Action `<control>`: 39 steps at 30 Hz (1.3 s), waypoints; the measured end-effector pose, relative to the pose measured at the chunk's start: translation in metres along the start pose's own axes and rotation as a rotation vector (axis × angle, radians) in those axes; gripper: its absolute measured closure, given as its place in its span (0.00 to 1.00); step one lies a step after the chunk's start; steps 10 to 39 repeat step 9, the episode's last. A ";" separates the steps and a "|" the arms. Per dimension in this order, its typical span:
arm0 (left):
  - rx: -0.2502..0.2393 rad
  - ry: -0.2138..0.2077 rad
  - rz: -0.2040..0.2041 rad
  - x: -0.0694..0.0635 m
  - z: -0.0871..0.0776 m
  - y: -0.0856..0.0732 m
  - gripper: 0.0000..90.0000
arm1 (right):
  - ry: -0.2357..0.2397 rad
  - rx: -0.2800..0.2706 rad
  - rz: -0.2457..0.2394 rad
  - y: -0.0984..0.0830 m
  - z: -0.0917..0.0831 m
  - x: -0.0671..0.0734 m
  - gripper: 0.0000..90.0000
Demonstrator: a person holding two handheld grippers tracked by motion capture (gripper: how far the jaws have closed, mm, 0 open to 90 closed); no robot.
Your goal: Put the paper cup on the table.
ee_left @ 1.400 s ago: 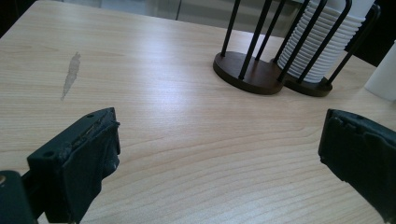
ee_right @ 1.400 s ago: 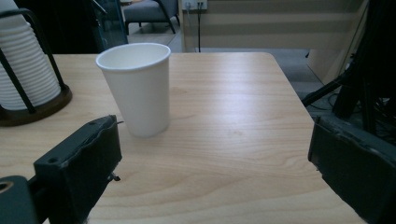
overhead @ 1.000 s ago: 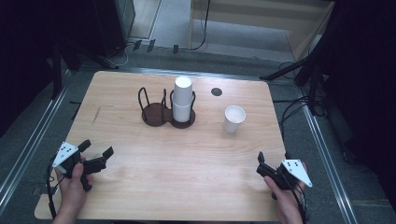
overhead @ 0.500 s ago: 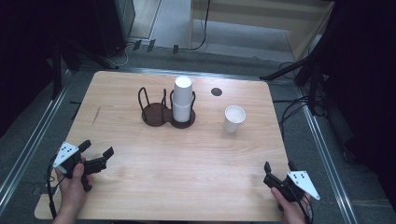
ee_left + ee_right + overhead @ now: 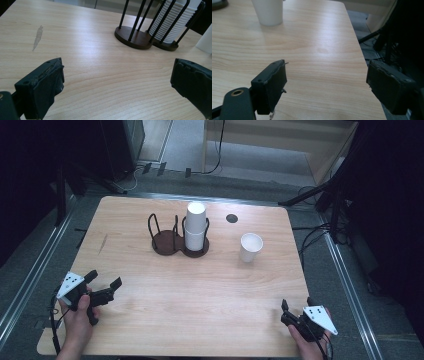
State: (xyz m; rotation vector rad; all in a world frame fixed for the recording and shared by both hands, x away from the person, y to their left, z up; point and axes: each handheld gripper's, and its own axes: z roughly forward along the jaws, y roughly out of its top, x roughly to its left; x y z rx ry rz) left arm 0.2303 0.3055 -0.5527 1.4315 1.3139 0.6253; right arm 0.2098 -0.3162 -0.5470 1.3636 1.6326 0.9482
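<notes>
Nothing readable is showing anywhere: no words, labels, brands or numbers on the white paper cup (image 5: 250, 247), the stacked cups (image 5: 195, 226) beside it, the wire rack (image 5: 172, 236) or the wooden table (image 5: 200, 290).

A pale wooden table (image 5: 200, 285) with rounded corners is carrying a dark two-ring wire cup holder (image 5: 177, 237) near the middle of its far edge, with a stack of white paper cups (image 5: 195, 227) standing in the holder's right ring. A single white paper cup (image 5: 250, 247) is standing upright toward the right edge, a small black round disc (image 5: 231, 218) is lying by the far edge, and a faint grey smear (image 5: 102, 243) is marking the wood near the left edge.
</notes>
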 end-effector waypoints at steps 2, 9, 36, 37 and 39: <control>0.000 0.001 0.004 0.000 0.000 0.000 0.00 | -0.005 0.038 0.024 0.001 0.003 -0.001 0.18; 0.006 0.002 0.004 0.000 0.000 0.000 0.00 | 0.029 0.071 0.079 0.002 0.005 -0.008 0.19; 0.006 0.002 0.004 0.000 0.000 0.000 0.00 | 0.029 0.071 0.079 0.002 0.005 -0.008 0.19; 0.006 0.002 0.004 0.000 0.000 0.000 0.00 | 0.029 0.071 0.079 0.002 0.005 -0.008 0.19; 0.006 0.002 0.004 0.000 0.000 0.000 0.00 | 0.029 0.071 0.079 0.002 0.005 -0.008 0.19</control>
